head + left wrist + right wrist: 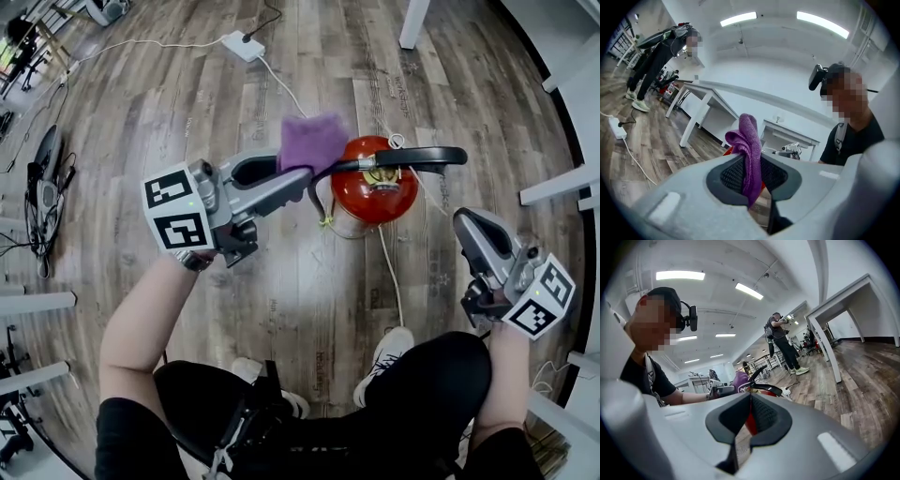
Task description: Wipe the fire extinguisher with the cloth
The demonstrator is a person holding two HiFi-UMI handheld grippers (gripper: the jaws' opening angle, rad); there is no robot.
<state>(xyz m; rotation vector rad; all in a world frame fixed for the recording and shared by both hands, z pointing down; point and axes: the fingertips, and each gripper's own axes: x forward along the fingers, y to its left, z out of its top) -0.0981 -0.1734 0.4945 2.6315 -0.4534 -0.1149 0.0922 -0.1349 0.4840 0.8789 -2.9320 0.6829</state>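
on the left of the head view my left gripper [302, 176] points to the right, about level. its jaws are pinched narrow on a crumpled purple microfibre cloth [312, 141], which stands up out of the pads. just right of the cloth is the round red metal fire extinguisher [375, 195]. it stands upright on the wooden plank floor [281, 291], so its long axis goes up and down, and its black lever handle [412, 157] reaches to the right. if the cloth touches the red body, i cannot tell. farther right, my right gripper [466, 225] has its jaws closed together with nothing in them, apart from the cylinder. i judge the left hand is the nearer one, and the wipe needs the cloth pushed rightward onto the red wall, then down along it.
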